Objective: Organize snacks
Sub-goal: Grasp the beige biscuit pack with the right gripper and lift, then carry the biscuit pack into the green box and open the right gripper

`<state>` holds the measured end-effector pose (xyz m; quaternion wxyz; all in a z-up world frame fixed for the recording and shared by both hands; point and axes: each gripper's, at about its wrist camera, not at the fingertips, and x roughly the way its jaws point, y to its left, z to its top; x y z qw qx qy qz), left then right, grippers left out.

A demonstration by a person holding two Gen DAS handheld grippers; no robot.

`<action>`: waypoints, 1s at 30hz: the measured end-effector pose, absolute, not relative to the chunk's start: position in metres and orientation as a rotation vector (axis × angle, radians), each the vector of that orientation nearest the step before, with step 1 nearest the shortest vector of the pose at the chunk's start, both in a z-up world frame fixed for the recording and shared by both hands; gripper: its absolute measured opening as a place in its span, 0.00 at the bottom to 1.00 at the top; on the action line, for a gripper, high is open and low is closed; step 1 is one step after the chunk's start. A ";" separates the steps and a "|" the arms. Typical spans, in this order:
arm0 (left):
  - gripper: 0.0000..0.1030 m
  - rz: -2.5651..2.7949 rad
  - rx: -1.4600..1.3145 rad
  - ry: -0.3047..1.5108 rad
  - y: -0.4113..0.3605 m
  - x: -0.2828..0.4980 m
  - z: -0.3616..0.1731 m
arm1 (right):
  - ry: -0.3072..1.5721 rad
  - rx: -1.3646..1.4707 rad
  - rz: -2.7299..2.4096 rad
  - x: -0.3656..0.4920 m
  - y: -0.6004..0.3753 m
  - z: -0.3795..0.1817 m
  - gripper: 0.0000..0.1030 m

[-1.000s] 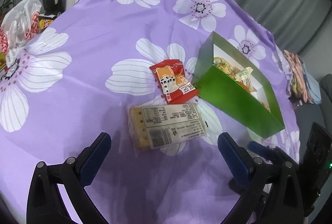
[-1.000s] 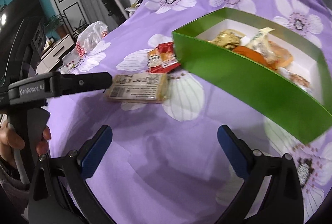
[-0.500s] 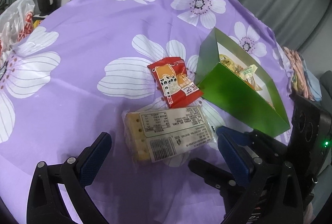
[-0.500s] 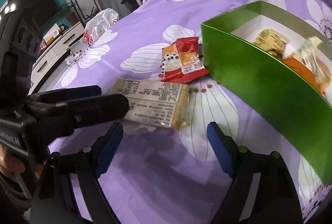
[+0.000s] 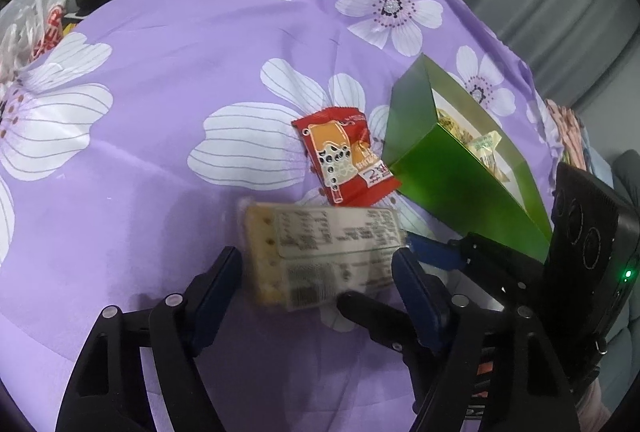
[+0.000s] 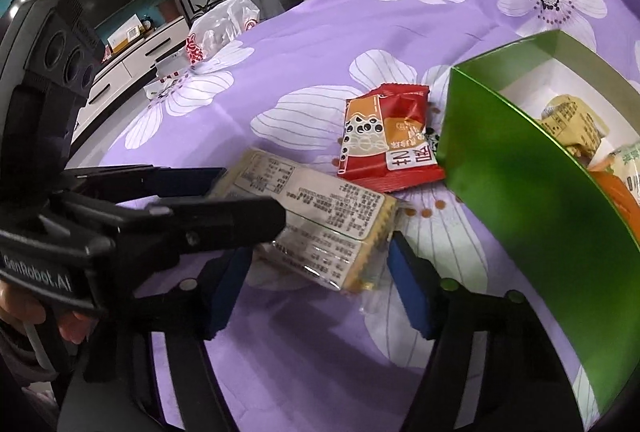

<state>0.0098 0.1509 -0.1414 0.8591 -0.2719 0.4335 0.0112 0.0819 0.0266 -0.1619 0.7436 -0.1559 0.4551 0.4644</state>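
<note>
Around the cracker pack [image 5: 320, 252], both jaws closing.

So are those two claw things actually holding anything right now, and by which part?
Both grippers, left and right, are closing around the cracker packet, one on each half; whether either pair of pads grips yet cannot be told.

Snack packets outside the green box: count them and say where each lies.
2. The cracker pack lies on the cloth between both grippers' closing jaws; the red packet lies beyond it, against the box.
</note>
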 end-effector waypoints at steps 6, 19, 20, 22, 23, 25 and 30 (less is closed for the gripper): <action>0.62 0.037 -0.549 0.917 0.153 0.010 -0.143 | 0.982 -0.348 1.000 0.079 0.025 -0.160 0.56; 0.61 0.025 -0.509 0.909 0.139 -0.002 -0.128 | 0.913 -0.308 0.949 0.055 0.006 -0.139 0.55; 0.61 0.024 -0.501 0.906 0.137 -0.003 -0.125 | 0.907 -0.300 0.945 0.052 0.003 -0.136 0.54; 0.61 0.014 -0.488 0.899 0.132 -0.005 -0.119 | 0.897 -0.288 0.937 0.049 -0.002 -0.132 0.54; 0.61 0.011 -0.485 0.897 0.130 -0.005 -0.117 | 0.894 -0.281 0.933 0.048 -0.005 -0.129 0.53; 0.61 -0.004 -0.472 0.890 0.124 -0.005 -0.111 | 0.877 -0.267 0.918 0.045 -0.014 -0.122 0.53; 0.61 -0.045 -0.428 0.873 0.102 -0.001 -0.095 | 0.838 -0.237 0.876 0.041 -0.035 -0.109 0.53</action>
